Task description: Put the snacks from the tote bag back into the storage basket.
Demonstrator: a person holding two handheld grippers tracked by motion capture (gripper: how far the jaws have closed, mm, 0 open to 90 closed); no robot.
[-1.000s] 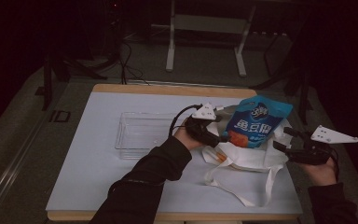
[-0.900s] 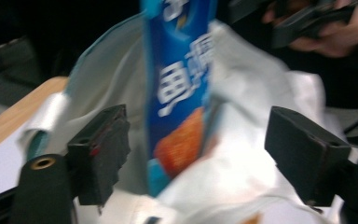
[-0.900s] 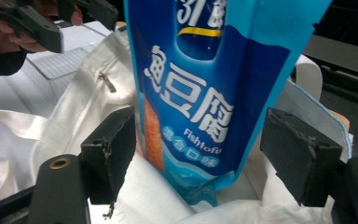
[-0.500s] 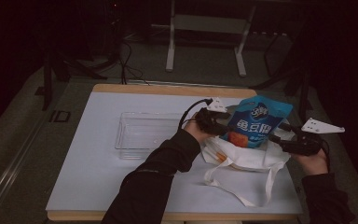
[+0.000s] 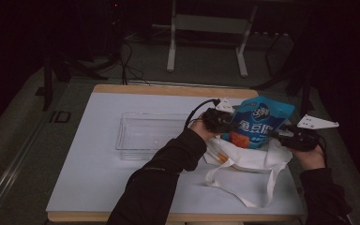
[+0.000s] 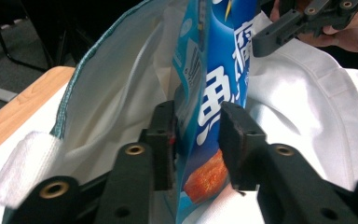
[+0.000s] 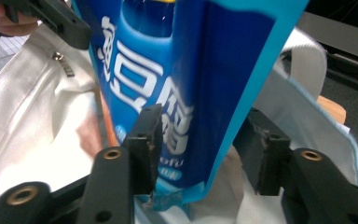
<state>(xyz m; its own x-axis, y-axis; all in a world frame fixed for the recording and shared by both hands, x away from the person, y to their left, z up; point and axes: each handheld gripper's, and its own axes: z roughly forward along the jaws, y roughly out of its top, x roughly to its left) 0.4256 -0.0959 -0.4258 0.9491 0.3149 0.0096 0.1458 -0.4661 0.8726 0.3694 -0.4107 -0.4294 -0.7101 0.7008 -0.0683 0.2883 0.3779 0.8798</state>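
- High view: a glossy blue snack pouch (image 5: pixel 261 123) with white lettering stands upright out of a white cloth tote bag (image 5: pixel 248 157) on the white table (image 5: pixel 98 178), right of a clear plastic tray (image 5: pixel 143 136)
- Left gripper (image 5: pixel 225 123) meets the pouch's left edge, right gripper (image 5: pixel 281 136) its right edge
- Left gripper view: the black jaws (image 6: pixel 196 140) have just been closing; the pouch edge runs between them, the left pad against it, the right pad close, contact uncertain
- Right gripper view: these jaws (image 7: pixel 205 149) have also been closing; the pouch's lower corner sits between them, left pad touching, right pad still apart from it
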